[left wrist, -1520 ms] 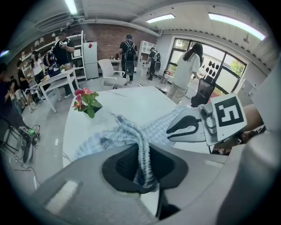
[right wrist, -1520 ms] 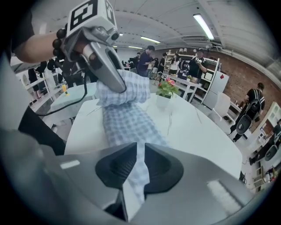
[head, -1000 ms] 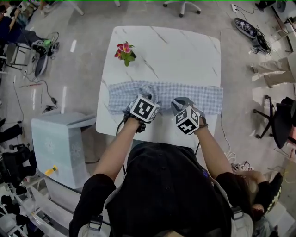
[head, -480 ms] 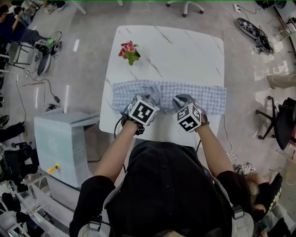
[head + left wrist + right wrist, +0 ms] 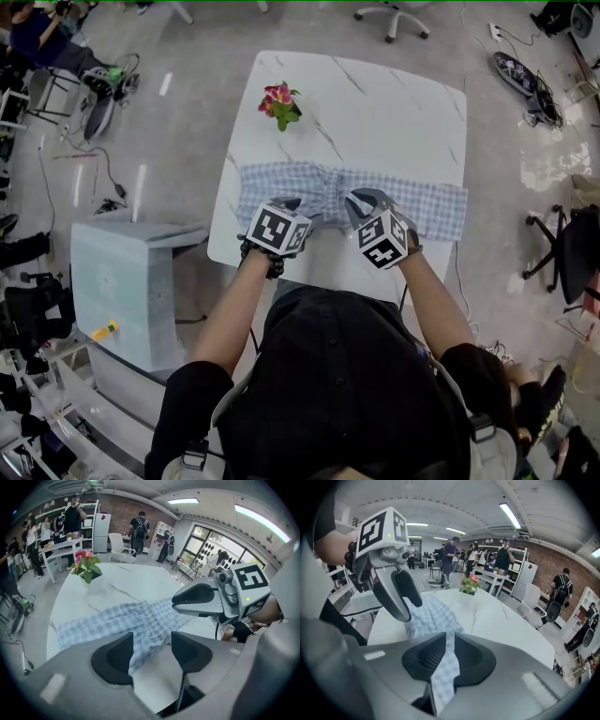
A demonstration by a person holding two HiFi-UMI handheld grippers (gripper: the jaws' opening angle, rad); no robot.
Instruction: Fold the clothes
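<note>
Marble table (image 5: 394,103), checked cloth (image 5: 431,202) across, flowers (image 5: 279,98) at 11 o'clock.
Right gripper (image 5: 449,656) pinching cloth; left gripper (image 5: 152,656) just opening, cloth loose between.

Looks like an open-plan robotics lab: brick wall (image 5: 119,515), strip lights (image 5: 509,515), rolling chair (image 5: 392,13), floor cables (image 5: 89,164), people (image 5: 139,527) standing about.

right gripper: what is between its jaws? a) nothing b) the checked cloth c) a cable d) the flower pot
b: the right gripper has its jaws pinched on a strip of the checked cloth, which runs on from the jaws onto the table.
</note>
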